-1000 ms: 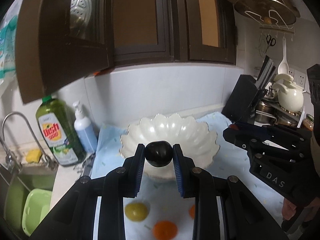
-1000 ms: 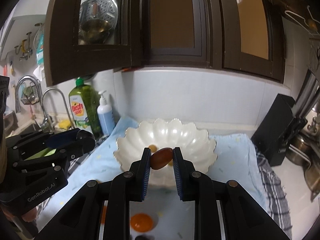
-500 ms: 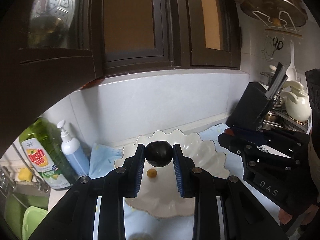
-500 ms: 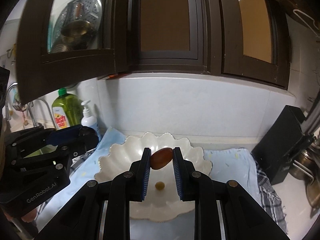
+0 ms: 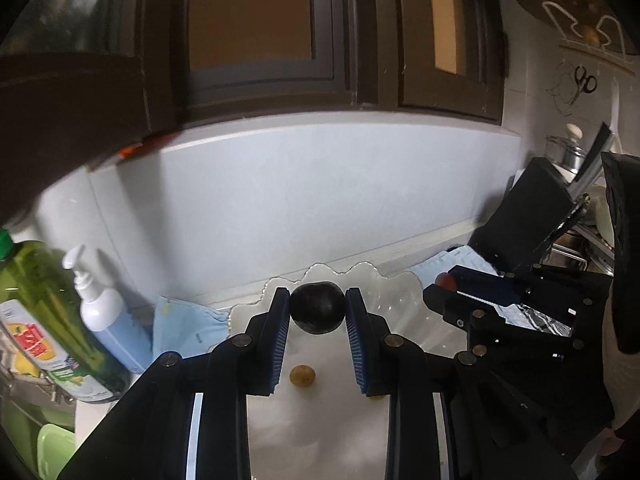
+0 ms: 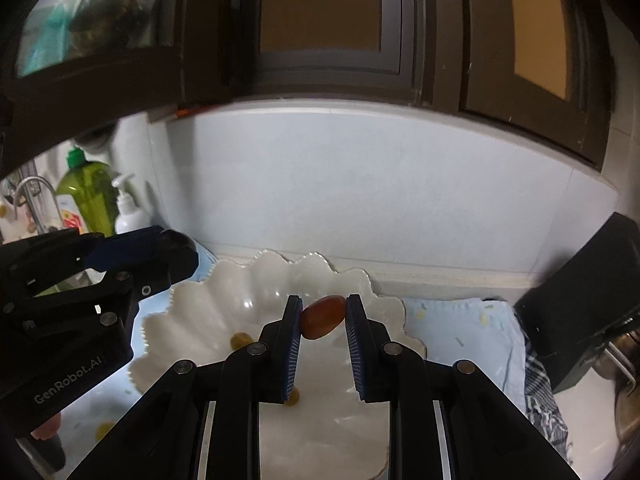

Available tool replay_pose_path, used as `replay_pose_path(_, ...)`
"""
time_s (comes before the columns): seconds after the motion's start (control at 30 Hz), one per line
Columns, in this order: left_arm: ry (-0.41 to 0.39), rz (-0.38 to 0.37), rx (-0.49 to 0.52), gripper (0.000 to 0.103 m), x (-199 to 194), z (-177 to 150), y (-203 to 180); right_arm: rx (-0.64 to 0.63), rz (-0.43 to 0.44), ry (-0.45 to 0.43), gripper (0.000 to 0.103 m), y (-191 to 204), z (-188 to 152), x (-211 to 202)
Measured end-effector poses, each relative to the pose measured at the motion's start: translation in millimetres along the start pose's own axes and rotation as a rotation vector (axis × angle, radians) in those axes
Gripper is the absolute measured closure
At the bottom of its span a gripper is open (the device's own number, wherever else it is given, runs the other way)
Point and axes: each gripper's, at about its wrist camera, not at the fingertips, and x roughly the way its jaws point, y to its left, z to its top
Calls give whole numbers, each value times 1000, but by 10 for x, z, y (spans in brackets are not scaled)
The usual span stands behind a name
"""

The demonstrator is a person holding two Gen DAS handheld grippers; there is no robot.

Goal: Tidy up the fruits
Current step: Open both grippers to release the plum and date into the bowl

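fingers of the left gripper (image 5: pixel 318 307) pinched a dark plum (image 5: pixel 317 307); the right gripper (image 6: pixel 322 316) pinched a reddish oval fruit (image 6: pixel 322 317), both above the scalloped white bowl (image 6: pixel 208 312). lowering each near the bowl's floor, clear of the small yellow fruit (image 5: pixel 302 375), seemed wise before opening.

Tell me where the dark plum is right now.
In the left wrist view the dark plum sits at centre, clamped in the left tool above the white scalloped bowl, over a small yellow fruit.
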Motion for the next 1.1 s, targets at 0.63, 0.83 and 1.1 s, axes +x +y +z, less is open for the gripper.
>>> replay_pose_path(0.63, 224, -11, 10, 74, 920, 16, 82, 34, 22, 221, 79, -280, -29, 832)
replay_pose_path(0.83, 266, -21, -14, 71, 1049, -6, 143, 31, 8, 250, 78, -300, -59, 920)
replay_pose_path(1.1, 244, 34, -21, 42, 992, 20, 224, 54, -14, 246, 60, -334, -49, 918)
